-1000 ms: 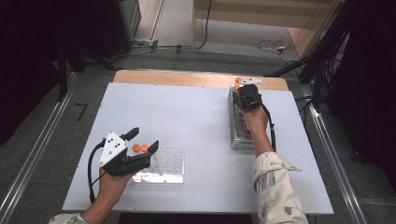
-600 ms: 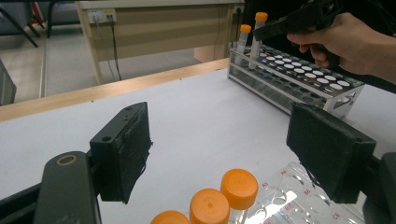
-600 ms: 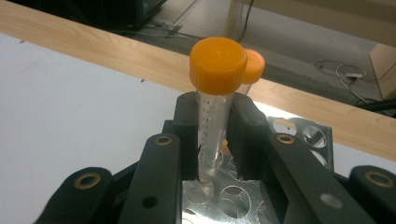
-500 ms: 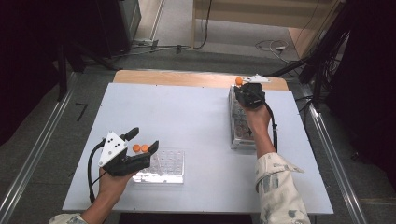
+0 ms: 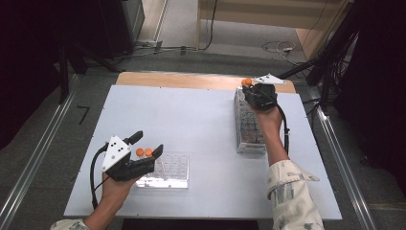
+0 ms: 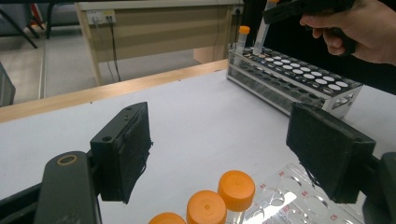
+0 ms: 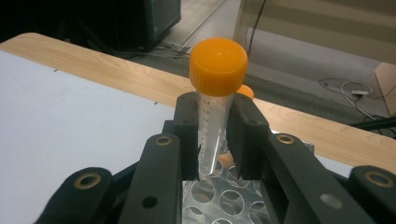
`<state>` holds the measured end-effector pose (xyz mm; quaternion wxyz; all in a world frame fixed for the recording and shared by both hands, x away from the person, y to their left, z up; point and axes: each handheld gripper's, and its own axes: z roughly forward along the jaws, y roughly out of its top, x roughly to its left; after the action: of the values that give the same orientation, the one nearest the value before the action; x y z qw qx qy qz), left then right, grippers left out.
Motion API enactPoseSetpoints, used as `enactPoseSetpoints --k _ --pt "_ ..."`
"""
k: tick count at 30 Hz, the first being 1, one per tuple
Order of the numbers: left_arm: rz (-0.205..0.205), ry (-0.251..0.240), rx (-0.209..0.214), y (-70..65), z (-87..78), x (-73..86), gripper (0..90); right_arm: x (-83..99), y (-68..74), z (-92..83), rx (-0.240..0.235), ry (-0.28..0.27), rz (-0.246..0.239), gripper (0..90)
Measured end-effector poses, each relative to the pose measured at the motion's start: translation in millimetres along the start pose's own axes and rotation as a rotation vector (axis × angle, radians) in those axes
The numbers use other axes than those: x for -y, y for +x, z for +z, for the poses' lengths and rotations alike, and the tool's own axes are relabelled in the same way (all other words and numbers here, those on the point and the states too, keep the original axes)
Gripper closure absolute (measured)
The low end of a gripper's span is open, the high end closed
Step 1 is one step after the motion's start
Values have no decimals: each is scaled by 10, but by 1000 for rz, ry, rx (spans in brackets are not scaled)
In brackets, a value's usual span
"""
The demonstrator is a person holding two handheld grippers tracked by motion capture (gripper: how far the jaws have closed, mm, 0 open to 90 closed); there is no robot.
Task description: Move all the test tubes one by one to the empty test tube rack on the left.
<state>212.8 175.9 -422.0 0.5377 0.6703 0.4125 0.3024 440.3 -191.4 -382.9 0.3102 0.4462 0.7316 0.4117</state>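
My right gripper [image 7: 212, 140] is shut on a clear tube with an orange cap [image 7: 215, 93], held upright over the far end of the tube rack [image 7: 219, 198]; in the high view the right gripper [image 5: 253, 92] sits at the rack's [image 5: 249, 129] far end. A second orange-capped tube [image 6: 241, 39] stands in the rack beside it. My left gripper [image 5: 146, 151] is open near the table's front left, jaws wide apart. Three orange-capped tubes [image 6: 236, 189] stand between its jaws, next to a clear well plate [image 5: 172, 170].
The white table top [image 5: 191, 124] has a wooden strip [image 5: 182, 80] along its far edge. Cables and dark stands lie on the floor beyond. A person's right hand [image 6: 359, 28] holds the right gripper above the rack in the left gripper view.
The right gripper with its tube has shifted slightly toward the rack's far end. The left gripper has stayed in place.
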Motion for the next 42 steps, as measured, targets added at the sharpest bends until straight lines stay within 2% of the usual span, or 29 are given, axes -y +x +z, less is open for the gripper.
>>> enactPoseSetpoints --k 9,25,42 --pt "2 1 -1 3 -11 -13 219 -28 132 -123 -59 -10 -23 724" --pt "-3 -9 3 0 -8 -34 227 -7 530 -315 -180 -30 -86 724" --pt "-12 -3 18 -11 33 -72 227 90 857 -476 -296 -21 -144 724"
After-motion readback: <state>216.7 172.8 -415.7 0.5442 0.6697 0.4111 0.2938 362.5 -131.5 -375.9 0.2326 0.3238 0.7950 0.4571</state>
